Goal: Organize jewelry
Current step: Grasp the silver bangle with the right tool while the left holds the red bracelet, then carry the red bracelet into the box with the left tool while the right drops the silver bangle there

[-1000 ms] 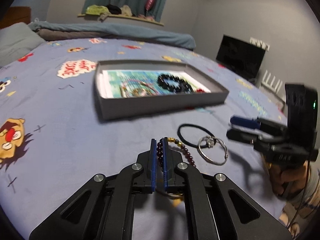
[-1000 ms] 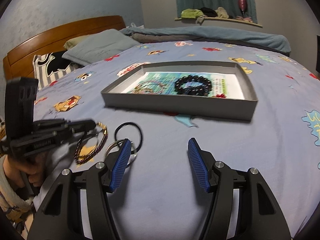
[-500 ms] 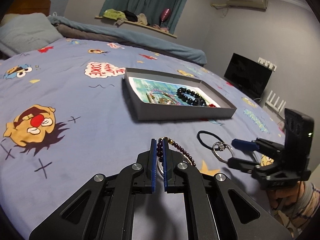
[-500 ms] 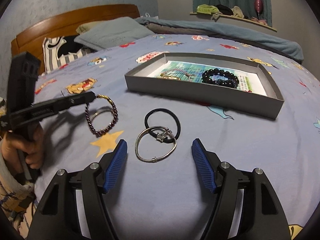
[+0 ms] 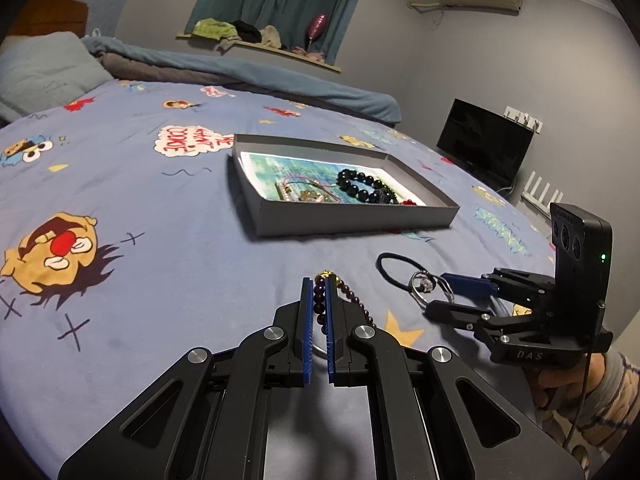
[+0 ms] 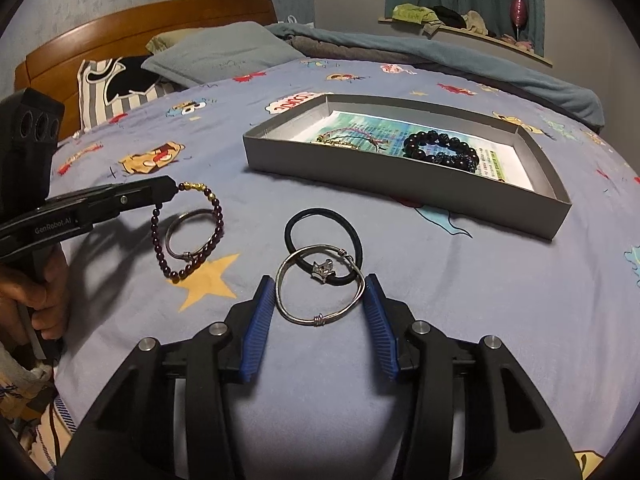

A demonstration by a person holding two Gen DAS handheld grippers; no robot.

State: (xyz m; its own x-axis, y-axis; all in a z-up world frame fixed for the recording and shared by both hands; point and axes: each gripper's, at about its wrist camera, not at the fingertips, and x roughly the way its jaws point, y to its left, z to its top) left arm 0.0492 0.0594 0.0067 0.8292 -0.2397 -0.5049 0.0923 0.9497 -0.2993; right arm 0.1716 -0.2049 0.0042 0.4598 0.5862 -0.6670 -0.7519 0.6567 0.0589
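My left gripper (image 5: 319, 284) is shut on a dark red bead bracelet (image 5: 352, 298) with gold beads and holds it above the bedsheet; it hangs from the fingertips in the right wrist view (image 6: 188, 236). A thin silver bangle (image 6: 188, 236) lies under it. My right gripper (image 6: 320, 292) is open, its fingers on either side of a silver bangle (image 6: 320, 292) with a small charm, which overlaps a black hair tie (image 6: 322, 232). The grey tray (image 6: 400, 172) beyond holds a black bead bracelet (image 6: 440, 150) and a pink cord bracelet (image 6: 348, 138).
All lies on a blue cartoon-print bedsheet (image 5: 140, 208). Pillows (image 6: 216, 56) and a wooden headboard (image 6: 140, 20) are at the far left. A black screen (image 5: 484, 144) stands beside the bed. A rolled blanket (image 5: 240, 76) lies along the far edge.
My left gripper has lifted the red bead bracelet off the sheet. My right gripper has moved forward and down until its open fingers flank the silver charm bangle.
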